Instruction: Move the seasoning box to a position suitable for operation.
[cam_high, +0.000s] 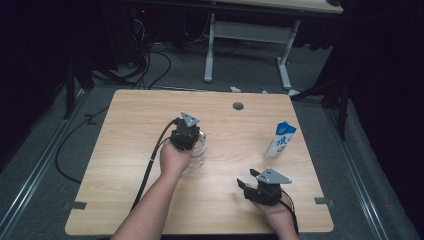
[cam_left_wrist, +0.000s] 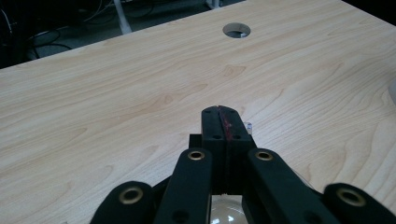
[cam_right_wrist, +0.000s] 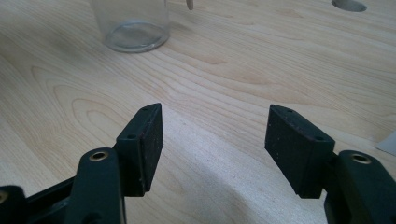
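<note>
The clear plastic bottle (cam_high: 198, 151) stands upright near the middle of the desk (cam_high: 125, 150), just under the left tool (cam_high: 186, 131), whose jaws are pressed fully together and grip nothing. It looks empty, so probably light, slippery and easily dented or tipped; its mid-body seems the best hold. The right tool (cam_right_wrist: 215, 140) gapes wide and empty, well apart from the bottle.

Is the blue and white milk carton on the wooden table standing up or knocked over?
Upright. The blue and white milk carton stands on its base on the wooden table, gabled top up, apart from both grippers.
</note>
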